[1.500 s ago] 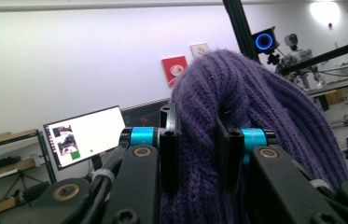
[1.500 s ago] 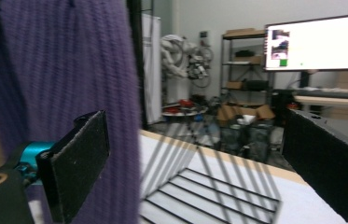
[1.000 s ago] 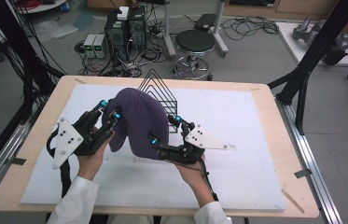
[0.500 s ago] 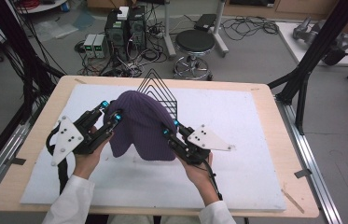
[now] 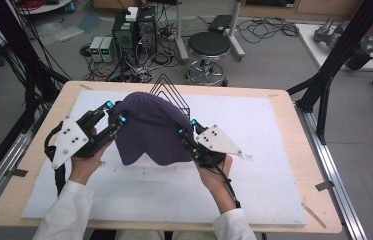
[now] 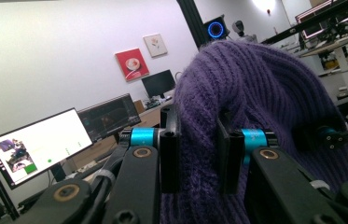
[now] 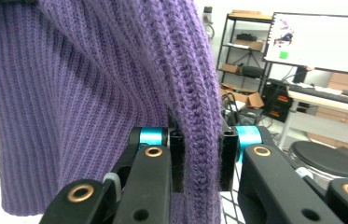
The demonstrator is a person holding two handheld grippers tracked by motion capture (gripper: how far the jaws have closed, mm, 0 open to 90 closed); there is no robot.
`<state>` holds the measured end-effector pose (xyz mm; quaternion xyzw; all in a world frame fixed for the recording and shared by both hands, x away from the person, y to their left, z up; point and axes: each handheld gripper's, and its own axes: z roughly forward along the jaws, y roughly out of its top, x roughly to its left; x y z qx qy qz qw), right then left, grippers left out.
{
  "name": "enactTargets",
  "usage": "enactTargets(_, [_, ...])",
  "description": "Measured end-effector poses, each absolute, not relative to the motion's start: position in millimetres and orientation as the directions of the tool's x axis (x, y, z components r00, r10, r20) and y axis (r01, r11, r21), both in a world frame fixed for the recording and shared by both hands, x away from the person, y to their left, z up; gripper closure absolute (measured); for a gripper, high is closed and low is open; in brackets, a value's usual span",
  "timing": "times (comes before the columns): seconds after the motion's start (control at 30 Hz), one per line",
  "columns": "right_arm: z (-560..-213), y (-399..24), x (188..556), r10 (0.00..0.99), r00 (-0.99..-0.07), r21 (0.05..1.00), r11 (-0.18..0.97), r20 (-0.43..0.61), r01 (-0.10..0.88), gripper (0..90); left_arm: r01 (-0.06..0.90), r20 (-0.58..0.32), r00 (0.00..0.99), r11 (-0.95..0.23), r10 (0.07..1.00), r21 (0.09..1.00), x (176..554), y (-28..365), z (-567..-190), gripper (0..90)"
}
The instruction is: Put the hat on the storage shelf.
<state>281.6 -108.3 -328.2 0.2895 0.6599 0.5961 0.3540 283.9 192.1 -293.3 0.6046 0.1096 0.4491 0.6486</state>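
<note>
A purple knitted beanie [image 5: 151,131] sits in the middle of the high view, held up over the white mat [image 5: 274,175] on the wooden table [image 5: 294,115]. Its knit is thick and ribbed, with a rounded crown towards the top of the frame and a wavy lower edge. It drapes over a black wire stand [image 5: 171,92]. The left gripper [image 5: 114,113] pinches the hat's left edge. The right gripper [image 5: 187,127] has just closed its jaws and now clamps a fold of the knit at the right edge. No label or writing can be read on the beanie.
</note>
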Motion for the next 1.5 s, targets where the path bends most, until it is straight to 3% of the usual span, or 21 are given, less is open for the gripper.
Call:
enactTargets(0.63, [-263.3, -103.1, 322.2, 0.862, -0.479, 0.985, 0.126, -0.168, -0.117, 80.3, -0.473, 0.414, 0.536, -0.144, 0.736, 0.869, 325.5, 182.9, -229.8, 75.0])
enactTargets(1.13, [-242.9, -113.2, 355.2, 0.916, -0.377, 0.986, 0.093, -0.138, -0.135, 80.2, -0.477, 0.421, 0.538, -0.148, 0.731, 0.866, 366.4, 158.4, -203.9, 74.1])
enactTargets(1.5, [-239.0, -113.4, 362.1, 0.919, -0.367, 0.985, 0.098, -0.144, -0.140, 79.8, -0.475, 0.424, 0.539, -0.152, 0.728, 0.866, 375.8, 155.8, -197.6, 74.1])
